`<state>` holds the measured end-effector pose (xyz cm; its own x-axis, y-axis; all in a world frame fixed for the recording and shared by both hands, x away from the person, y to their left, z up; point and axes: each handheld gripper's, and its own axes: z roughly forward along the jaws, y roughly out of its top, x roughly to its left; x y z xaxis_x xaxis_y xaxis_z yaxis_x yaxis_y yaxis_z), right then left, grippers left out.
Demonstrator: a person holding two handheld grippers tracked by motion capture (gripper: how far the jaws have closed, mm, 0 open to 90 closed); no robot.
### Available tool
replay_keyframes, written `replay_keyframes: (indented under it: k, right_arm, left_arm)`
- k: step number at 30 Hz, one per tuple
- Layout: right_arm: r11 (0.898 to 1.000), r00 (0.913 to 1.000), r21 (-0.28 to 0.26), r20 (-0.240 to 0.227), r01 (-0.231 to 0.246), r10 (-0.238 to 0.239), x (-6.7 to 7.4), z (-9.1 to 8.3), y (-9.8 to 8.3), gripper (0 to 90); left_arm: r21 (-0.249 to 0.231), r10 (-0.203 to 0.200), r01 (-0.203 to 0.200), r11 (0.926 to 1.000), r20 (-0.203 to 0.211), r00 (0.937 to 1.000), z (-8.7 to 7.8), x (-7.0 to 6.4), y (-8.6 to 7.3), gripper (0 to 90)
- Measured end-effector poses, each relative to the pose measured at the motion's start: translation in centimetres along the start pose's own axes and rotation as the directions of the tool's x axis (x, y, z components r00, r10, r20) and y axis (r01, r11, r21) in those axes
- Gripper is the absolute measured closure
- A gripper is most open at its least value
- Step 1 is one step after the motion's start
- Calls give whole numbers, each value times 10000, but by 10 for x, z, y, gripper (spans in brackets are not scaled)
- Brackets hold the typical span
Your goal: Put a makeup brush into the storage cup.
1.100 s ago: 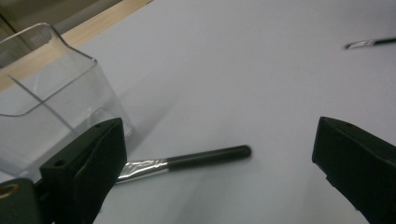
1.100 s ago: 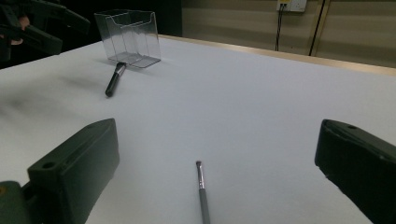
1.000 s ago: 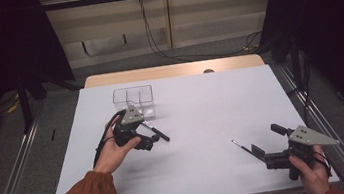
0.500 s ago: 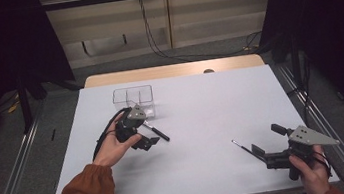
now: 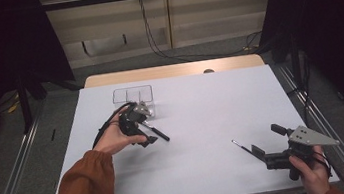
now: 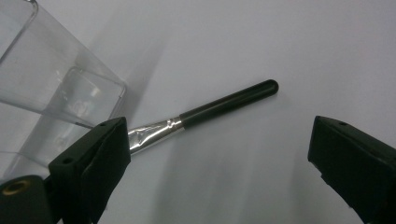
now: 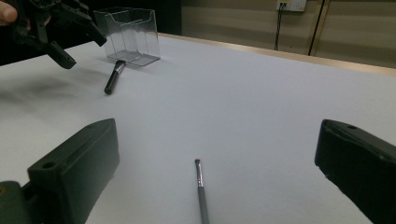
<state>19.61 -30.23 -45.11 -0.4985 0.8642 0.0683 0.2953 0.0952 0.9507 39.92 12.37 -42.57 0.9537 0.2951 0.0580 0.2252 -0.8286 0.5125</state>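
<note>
Black-handled brush [image 6: 219, 106] lies on the worktop [image 5: 201, 108] just beside the clear organizer [image 5: 132, 96]; our left gripper [image 5: 145, 132] hovers wide open, empty. Right gripper [image 5: 257, 149], open too, faces the thin brush [image 7: 201, 186]. Nothing's stowed yet.

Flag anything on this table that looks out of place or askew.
Two makeup brushes lie loose on the table instead of in the clear organizer: a black-handled brush flat beside its corner, under the open left gripper, and a thin brush before the open right gripper.

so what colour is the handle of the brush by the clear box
Black, with a silver ferrule; the brush shows best in the left gripper view.
</note>
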Motion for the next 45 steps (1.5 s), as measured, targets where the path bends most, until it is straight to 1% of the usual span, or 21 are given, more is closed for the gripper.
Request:
replay_keyframes:
  k: [4, 7, 10, 12, 15, 17, 20, 21, 22, 25, 26, 28, 29, 31, 33, 34, 36, 40, 42, 44, 45]
  right_arm:
    - [10000, 10000, 17, -3, -23, 23, 0, 0, 0, 0]
    - [10000, 10000, 24, 5, -12, 12, 0, 0, 0, 0]
    - [10000, 10000, 26, 10, -2, 2, 0, 0, 0, 0]
    - [10000, 10000, 18, -12, 10, -10, 0, 0, 0, 0]
    - [10000, 10000, 19, -18, 9, -9, 0, -1, 0, 0]
    - [10000, 10000, 19, -20, 19, -19, 0, -1, 0, 0]
    - [10000, 10000, 21, -28, 35, -34, -1, -1, 0, 0]
    - [10000, 10000, 26, -30, 35, -35, -1, -1, 0, 0]
    - [10000, 10000, 26, -30, 30, -30, 0, -1, 0, 0]
    - [10000, 10000, 24, -28, 15, -15, 0, 0, 0, 0]
    - [10000, 10000, 22, -30, 23, -23, 0, 0, 0, 0]
    - [10000, 10000, -3, -55, 51, -51, 0, -1, 0, 0]
    - [10000, 10000, -15, -55, 41, -41, 0, -1, 0, 0]
    - [10000, 10000, 7, -59, 36, -36, 0, -1, 0, 0]
    - [10000, 10000, -2, -65, 27, -27, 0, -1, 0, 0]
    - [10000, 10000, -7, -70, 30, -30, 0, -1, 0, 0]
    - [10000, 10000, 20, -76, 19, -19, 0, -1, 0, 0]
    - [10000, 10000, -2, -87, 23, -23, 0, -1, 0, 0]
    - [10000, 10000, -5, -89, 26, -26, -1, -1, 0, 0]
    - [10000, 9999, 13, -104, 26, -26, -1, -1, 0, 0]
    - [10000, 9999, 7, -104, 18, -18, 0, -1, 0, 0]
  left_arm:
    - [355, 400, -398, 9986, -49, 9992, 6, 4, 3, 68]
    - [358, 597, -594, 9976, -78, 9982, 8, 5, 5, 69]
    - [636, 696, -694, 9956, -22, 9976, 11, 8, 8, 64]
    - [696, 754, -763, 9947, 149, 9970, 14, 9, 11, 53]
    - [918, 684, -693, 9934, 129, 9976, 19, 9, 14, 48]
    - [1044, 768, -797, 9913, 313, 9966, 21, 10, 15, 45]
    - [1191, 793, -827, 9894, 329, 9963, 24, 11, 16, 45]
    - [1324, 988, -1031, 9858, 388, 9943, 25, 11, 17, 48]
    - [1360, 967, -1021, 9854, 462, 9942, 27, 11, 18, 52]
    - [1707, 1147, -1257, 9773, 730, 9907, 31, 12, 20, 81]
    - [1752, 1154, -1250, 9766, 639, 9913, 33, 11, 21, 103]
    - [1818, 1290, -1392, 9734, 670, 9894, 35, 13, 23, 96]
    - [1771, 1248, -1337, 9751, 606, 9903, 36, 12, 24, 100]
    - [2014, 1392, -1507, 9678, 703, 9878, 36, 13, 26, 104]
    - [2021, 1339, -1471, 9683, 773, 9880, 39, 12, 27, 115]
    - [2103, 1365, -1501, 9660, 778, 9876, 40, 12, 27, 115]
    - [2145, 1396, -1508, 9650, 667, 9880, 43, 12, 29, 121]
    - [2531, 1551, -1738, 9517, 922, 9836, 48, 11, 30, 118]
    - [2576, 1508, -1696, 9512, 914, 9843, 50, 11, 28, 117]
    - [2755, 1519, -1715, 9459, 913, 9842, 51, 13, 28, 116]
    - [2723, 1509, -1702, 9470, 907, 9844, 53, 13, 28, 109]
